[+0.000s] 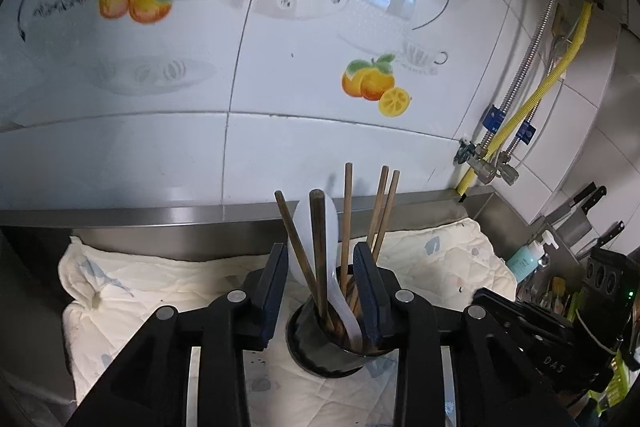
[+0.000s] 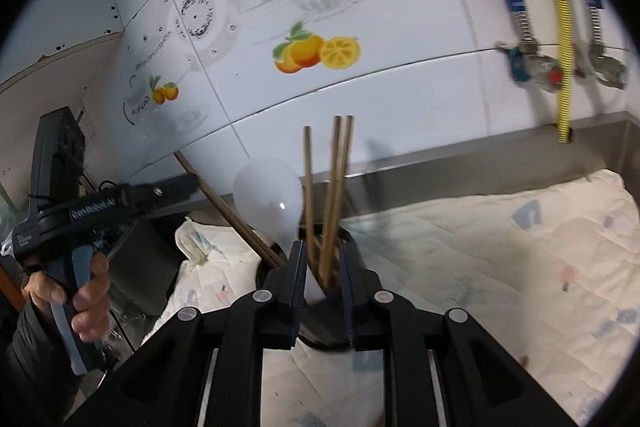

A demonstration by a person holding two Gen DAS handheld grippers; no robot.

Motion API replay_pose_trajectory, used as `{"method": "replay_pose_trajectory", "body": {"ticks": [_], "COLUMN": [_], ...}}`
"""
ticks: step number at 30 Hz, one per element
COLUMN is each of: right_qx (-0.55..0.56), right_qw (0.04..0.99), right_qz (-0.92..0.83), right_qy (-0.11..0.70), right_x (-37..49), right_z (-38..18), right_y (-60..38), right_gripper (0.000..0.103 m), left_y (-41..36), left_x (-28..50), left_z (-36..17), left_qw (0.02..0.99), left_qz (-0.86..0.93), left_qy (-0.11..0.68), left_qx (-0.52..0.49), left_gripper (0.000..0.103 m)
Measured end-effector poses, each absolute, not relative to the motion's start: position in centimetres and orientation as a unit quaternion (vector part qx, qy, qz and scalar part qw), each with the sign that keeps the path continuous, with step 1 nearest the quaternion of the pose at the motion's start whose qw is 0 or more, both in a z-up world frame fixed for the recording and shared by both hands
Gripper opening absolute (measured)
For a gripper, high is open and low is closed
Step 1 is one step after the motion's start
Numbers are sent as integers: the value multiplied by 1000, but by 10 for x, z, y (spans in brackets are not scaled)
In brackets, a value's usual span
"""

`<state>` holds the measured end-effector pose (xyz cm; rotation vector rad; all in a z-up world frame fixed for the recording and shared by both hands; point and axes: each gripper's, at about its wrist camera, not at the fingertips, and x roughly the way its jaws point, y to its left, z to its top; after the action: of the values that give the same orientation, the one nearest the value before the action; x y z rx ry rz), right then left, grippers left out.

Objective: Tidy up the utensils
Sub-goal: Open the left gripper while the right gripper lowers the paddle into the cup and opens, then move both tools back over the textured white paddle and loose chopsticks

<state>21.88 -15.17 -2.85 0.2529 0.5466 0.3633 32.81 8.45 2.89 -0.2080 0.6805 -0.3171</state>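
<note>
Your left gripper [image 1: 322,281] is let go, jaws parted around the dark utensil cup [image 1: 332,351] on the quilted cloth [image 1: 140,307]. Chopsticks [image 1: 347,211] and white spoon [image 1: 310,239] poke toward 12 o'clock. Your right gripper [image 2: 323,277] looks slightly parted, gripping nothing.

5 chopsticks [image 1: 347,215]; 1 spoon [image 1: 316,239]; 1 holder [image 1: 320,351]

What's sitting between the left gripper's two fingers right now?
In the left wrist view, the left gripper frames two dark chopsticks and the white spoon, all standing in the dark holder. Its pads touch none of them.
</note>
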Motion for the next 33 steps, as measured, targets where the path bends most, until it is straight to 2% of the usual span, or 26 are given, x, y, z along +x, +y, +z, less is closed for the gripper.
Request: {"method": "replay_pose_trajectory", "body": {"ticks": [7,17,26,27,28,30,33], "right_qx": [129,160,162,156,153,147,138], "right_qw": [934,904,882,879,878,878,877], "right_qz": [123,58,77,81,84,91,98], "right_qy": [308,393,436,442,445,447,450], "right_x": [190,164,148,147,146,144,144], "right_z": [-44,-92,-117,-120,-122,-125,-127], "right_y": [-187,-234,-229,-225,-221,-214,-205], "right_gripper": [20,20,20,25,35,50,50], "left_y": [82,44,18,18,17,15,16], "left_x": [305,269,247,246,243,239,236], "left_z": [33,9,-12,-14,-16,-19,-23], "left_qw": [924,906,891,889,888,886,883], "left_qz": [-156,-183,-203,-204,-205,-205,-205], "left_qy": [337,377,401,403,405,410,416], "left_qx": [-92,-68,-67,-69,-70,-71,-74], "left_gripper": [37,37,37,37,37,37,37]}}
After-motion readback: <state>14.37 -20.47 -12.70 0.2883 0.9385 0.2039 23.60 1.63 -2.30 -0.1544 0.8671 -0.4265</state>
